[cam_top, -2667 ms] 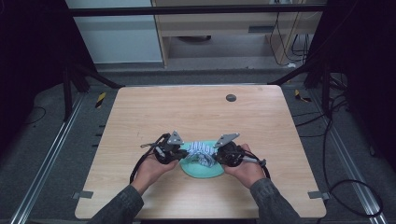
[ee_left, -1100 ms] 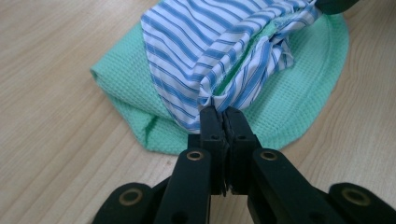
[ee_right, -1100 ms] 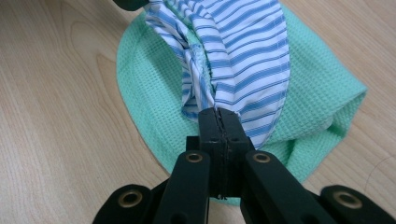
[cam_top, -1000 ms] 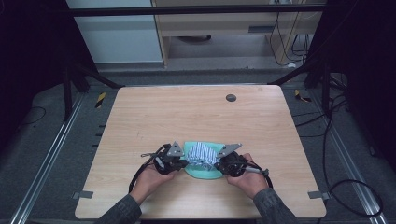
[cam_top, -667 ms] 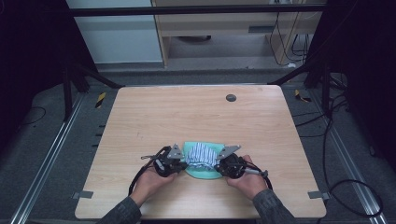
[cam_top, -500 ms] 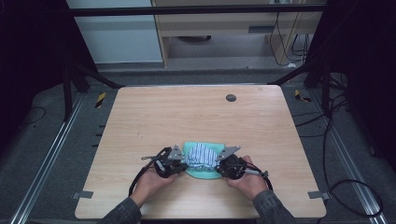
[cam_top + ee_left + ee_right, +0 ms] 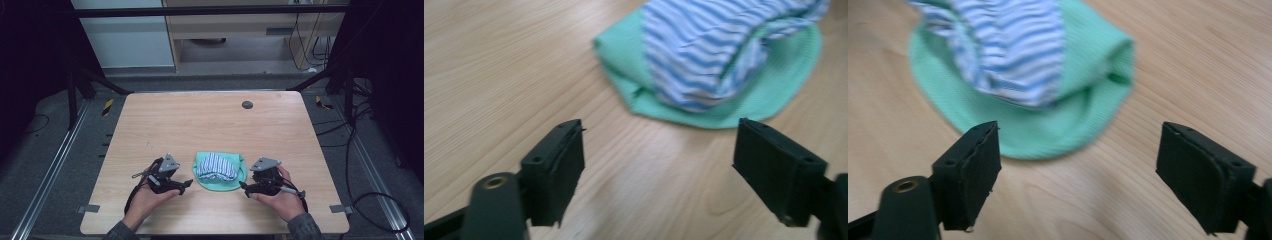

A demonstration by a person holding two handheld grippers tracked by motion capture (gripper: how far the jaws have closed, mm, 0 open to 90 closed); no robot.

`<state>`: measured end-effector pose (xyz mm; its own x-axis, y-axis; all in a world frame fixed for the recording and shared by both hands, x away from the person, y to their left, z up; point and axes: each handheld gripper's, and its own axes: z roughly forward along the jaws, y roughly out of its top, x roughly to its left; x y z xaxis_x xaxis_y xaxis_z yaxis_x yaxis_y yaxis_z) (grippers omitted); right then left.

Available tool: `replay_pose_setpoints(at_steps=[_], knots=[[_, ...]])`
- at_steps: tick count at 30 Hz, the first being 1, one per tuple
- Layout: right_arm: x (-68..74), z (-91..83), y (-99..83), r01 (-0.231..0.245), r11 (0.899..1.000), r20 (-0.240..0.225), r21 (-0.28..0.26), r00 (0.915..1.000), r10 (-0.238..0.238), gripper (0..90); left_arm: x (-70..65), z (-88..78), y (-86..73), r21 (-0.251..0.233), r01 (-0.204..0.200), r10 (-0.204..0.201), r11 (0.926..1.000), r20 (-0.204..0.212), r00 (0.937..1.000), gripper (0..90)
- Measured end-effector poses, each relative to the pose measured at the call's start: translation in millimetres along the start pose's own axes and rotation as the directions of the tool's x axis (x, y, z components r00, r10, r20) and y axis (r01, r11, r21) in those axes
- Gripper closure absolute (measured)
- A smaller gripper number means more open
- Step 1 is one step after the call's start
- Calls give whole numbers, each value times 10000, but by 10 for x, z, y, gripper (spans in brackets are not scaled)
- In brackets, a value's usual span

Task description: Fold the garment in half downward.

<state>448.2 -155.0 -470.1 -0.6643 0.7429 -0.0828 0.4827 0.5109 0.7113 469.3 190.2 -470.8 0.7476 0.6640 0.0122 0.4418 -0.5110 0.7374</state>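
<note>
Now the folded green cloth (image 7: 220, 172), its blue-striped layer (image 7: 216, 166) on top, lies flat near the surface's (image 7: 210, 125) front edge, long axis running side to side between the tongs. Left tongs (image 7: 186, 184) and right tongs (image 7: 243, 186) have just been opening; both are spread, holding nothing, clear of the cloth.

The cloth (image 7: 219, 171) on the table (image 7: 200, 125) is mint green along its rounded edge, with a folded upper part in white crossed by narrow blue stripes. The tabletop is pale wood with a fine, light brown grain and carries one small dark round spot (image 7: 247, 104) near its far edge. The left gripper (image 7: 186, 184) and the right gripper (image 7: 243, 186) are black with grey three-cornered plates on top, and their jaws are matt black.
</note>
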Motion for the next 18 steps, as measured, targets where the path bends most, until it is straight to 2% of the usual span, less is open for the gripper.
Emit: replay_pose_setpoints(at_steps=[2, 4, 5, 7, 8, 9, 10, 12, 13, 14, 15, 16, 17, 18], knots=[[-93, 0, -65, -418, 9991, 309, -34, 9986, 419, 154, 122, -22, -41, -5, 394, -394, 9992, -247, 9989, 158], [-188, 13, -131, -749, 9972, 702, -43, 9947, 750, 127, 228, -33, -88, 103, 481, -472, 9988, -754, 9960, 140], [-218, 22, -153, -929, 9957, 749, -19, 9929, 928, 114, 294, -35, -124, 125, 666, -652, 9977, -911, 9937, 135], [-292, 56, -205, -1389, 9903, 1044, 88, 9850, 1373, 95, 377, -24, -187, 107, 1003, -987, 9949, -1006, 9900, 123], [-330, 79, -239, -1675, 9858, 1207, 157, 9790, 1644, 91, 403, -16, -207, 181, 1029, -1004, 9945, -1072, 9891, 113], [-359, 99, -263, -1741, 9846, 1327, 178, 9764, 1703, 83, 426, -2, -231, 277, 1082, -1043, 9937, -1181, 9875, 107], [-382, 122, -287, -2045, 9786, 1431, 223, 9694, 1993, 78, 446, 9, -251, 365, 1107, -1053, 9932, -1261, 9864, 99], [-436, 175, -345, -2314, 9726, 1648, 230, 9604, 2246, 72, 475, 38, -293, 406, 1267, -1201, 9911, -1367, 9833, 94], [-461, 204, -374, -2559, 9665, 1671, 208, 9540, 2490, 46, 480, 53, -306, 439, 1301, -1226, 9905, -1441, 9819, 86], [-477, 216, -387, -2718, 9623, 1566, 111, 9509, 2668, 33, 488, 71, -323, 489, 1349, -1266, 9896, -1458, 9812, 83], [-486, 225, -400, -2682, 9634, 1636, -34, 9502, 2651, 34, 495, 97, -342, 529, 1451, -1364, 9880, -1412, 9805, 82], [-493, 230, -406, -2690, 9631, 1657, -123, 9493, 2672, 31, 498, 115, -351, 576, 1418, -1328, 9882, -1386, 9814, 73], [-494, 236, -413, -2697, 9627, 1694, -213, 9480, 2693, 25, 499, 133, -365, 480, 1218, -1137, 9914, -1454, 9828, 49], [-494, 240, -415, -2761, 9608, 1671, -268, 9464, 2766, 20, 501, 139, -374, 363, 1250, -1185, 9915, -1464, 9821, 32]])
